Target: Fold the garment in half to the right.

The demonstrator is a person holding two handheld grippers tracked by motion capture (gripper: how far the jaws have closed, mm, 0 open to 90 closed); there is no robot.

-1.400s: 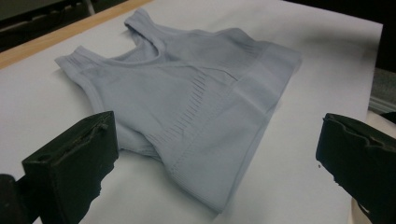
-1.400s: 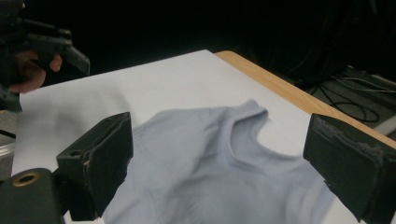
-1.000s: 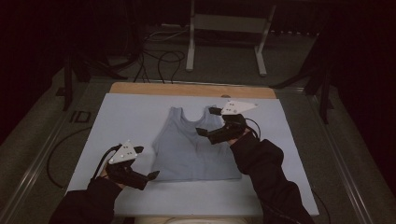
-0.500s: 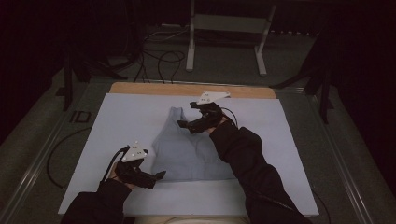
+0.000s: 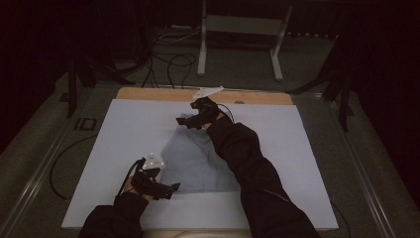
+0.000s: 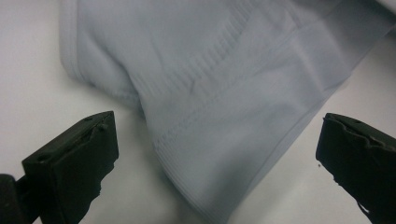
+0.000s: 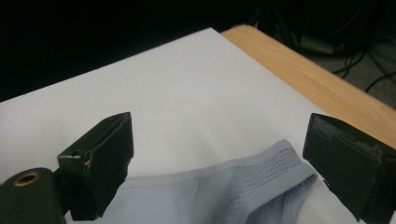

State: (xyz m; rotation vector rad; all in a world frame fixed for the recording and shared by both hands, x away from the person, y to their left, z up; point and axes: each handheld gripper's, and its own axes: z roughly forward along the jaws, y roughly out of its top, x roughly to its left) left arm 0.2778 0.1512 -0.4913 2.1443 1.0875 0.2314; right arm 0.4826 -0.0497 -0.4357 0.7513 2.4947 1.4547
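Garment: a pale blue tank top [image 5: 198, 158], lying on the white sheet [image 5: 124, 129] that covers the table, roughly centre, hem toward the person, straps toward the far wooden edge [image 5: 148, 93]

Handling, judged: thin knit, light, limp; it will sag and fold under its own weight, drag on the sheet, and slip out of a shallow pinch. Best holds look like the doubled bands, i.e. the ribbed hem or the strap seams, where the cloth is thicker

Left gripper [image 5: 171, 188]: jaws spread wide, holding nothing. It sits at the near left corner of the top, about 7 o'clock from its middle. In the left gripper view the hem corner [image 6: 201, 186] lies between the jaws, slightly ahead of them, not yet touched

Right gripper [image 5: 184, 121]: jaws also wide apart, empty. It hovers at the far end, around 12 o'clock. In the right gripper view the mesh strap [image 7: 275, 170] lies just below and between the jaws; contact cannot be confirmed
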